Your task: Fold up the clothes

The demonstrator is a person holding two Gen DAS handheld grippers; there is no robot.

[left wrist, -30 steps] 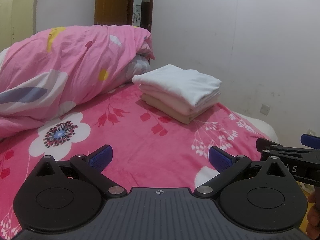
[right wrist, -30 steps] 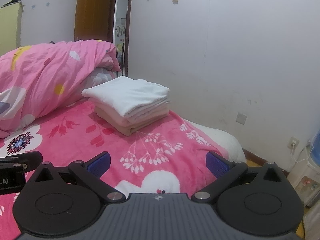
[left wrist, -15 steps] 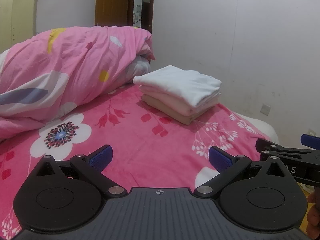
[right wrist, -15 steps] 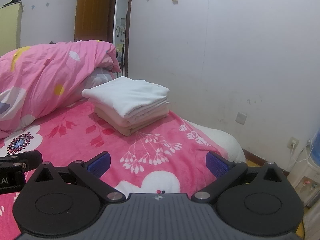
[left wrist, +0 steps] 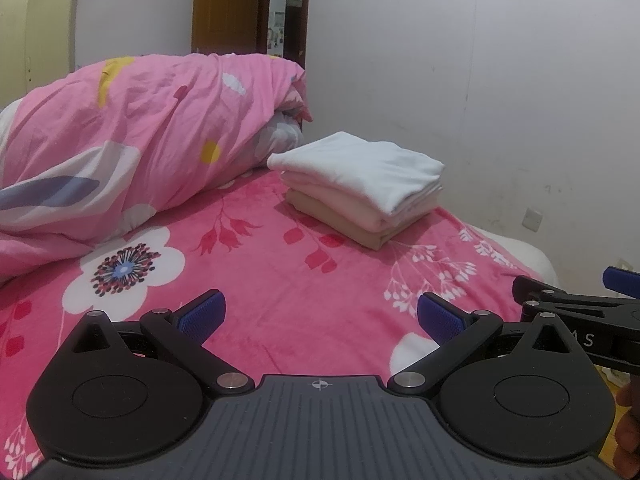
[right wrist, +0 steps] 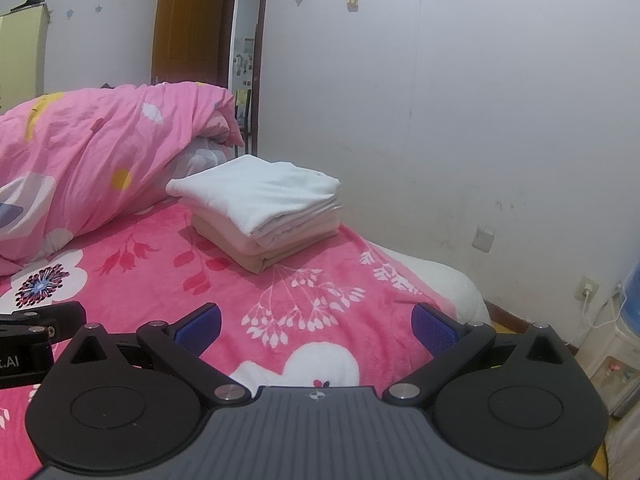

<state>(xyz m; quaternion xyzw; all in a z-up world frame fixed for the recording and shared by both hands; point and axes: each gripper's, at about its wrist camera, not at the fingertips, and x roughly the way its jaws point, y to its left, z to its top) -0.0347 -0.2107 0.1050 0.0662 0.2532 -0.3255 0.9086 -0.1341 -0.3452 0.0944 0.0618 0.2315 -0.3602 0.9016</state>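
Observation:
A neat stack of folded clothes [left wrist: 360,184] [right wrist: 264,216] rests on the pink flowered bedspread [left wrist: 288,276] [right wrist: 168,272] near the far right side: a white piece on top, a pale pink one under it, a tan one at the bottom. My left gripper [left wrist: 320,314] hangs open over the near part of the bed, well short of the stack, nothing between its blue pads. My right gripper [right wrist: 316,322] is open too and holds nothing. Each gripper shows at the edge of the other's view.
A bunched pink quilt [left wrist: 132,148] [right wrist: 92,160] fills the left and back of the bed. A white wall [left wrist: 500,100] runs along the right, with a brown door [right wrist: 188,24] behind. The bed's white edge [right wrist: 448,284] drops to the floor, by a wall socket [right wrist: 586,290].
Both views have drifted very slightly; the stack and the bedding lie as before, and both grippers stay open.

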